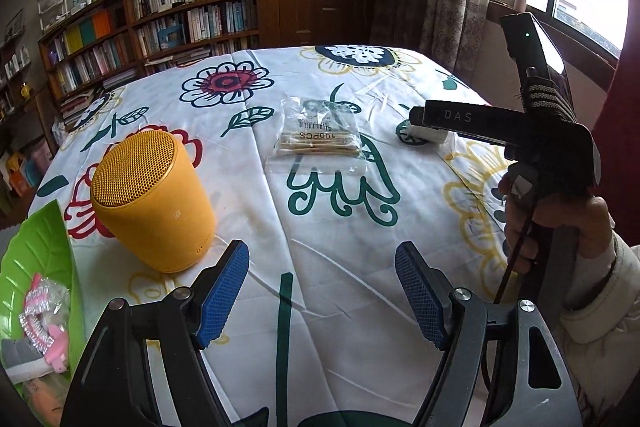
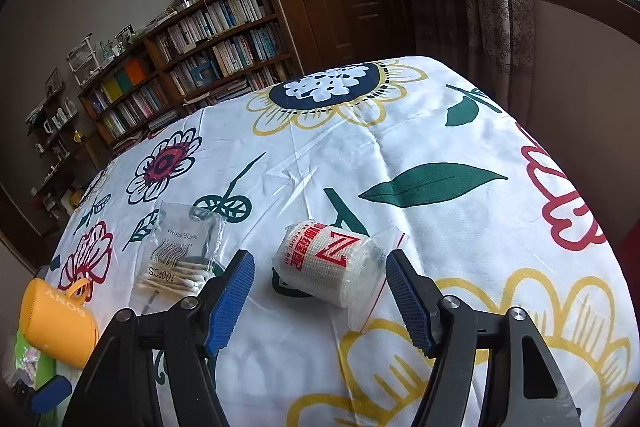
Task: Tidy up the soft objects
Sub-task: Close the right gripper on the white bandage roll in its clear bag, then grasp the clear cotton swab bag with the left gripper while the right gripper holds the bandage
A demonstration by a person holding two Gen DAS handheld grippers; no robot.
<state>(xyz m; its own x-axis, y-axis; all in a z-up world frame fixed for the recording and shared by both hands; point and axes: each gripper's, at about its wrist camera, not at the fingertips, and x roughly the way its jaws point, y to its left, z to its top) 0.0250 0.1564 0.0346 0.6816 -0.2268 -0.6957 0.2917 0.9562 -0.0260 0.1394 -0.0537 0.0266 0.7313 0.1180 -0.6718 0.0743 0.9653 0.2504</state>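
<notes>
A white gauze roll in a clear zip bag [image 2: 326, 267] lies on the flowered tablecloth, just ahead of my open right gripper [image 2: 320, 291], roughly between its blue fingertips [image 2: 236, 283] but not touched. The same roll [image 1: 428, 135] peeks out under the right gripper's body in the left wrist view. A clear bag of cotton swabs [image 1: 318, 135] [image 2: 180, 259] lies mid-table. My left gripper [image 1: 320, 291] is open over bare cloth. A green leaf-shaped tray [image 1: 36, 259] at the left holds pink and silver soft items [image 1: 44, 311].
A yellow cylindrical speaker [image 1: 150, 199] [image 2: 56, 319] stands beside the tray. A person's hand in a white sleeve [image 1: 560, 235] holds the right gripper's handle. Bookshelves [image 1: 160, 23], a wooden door and curtains lie beyond the table's far edge.
</notes>
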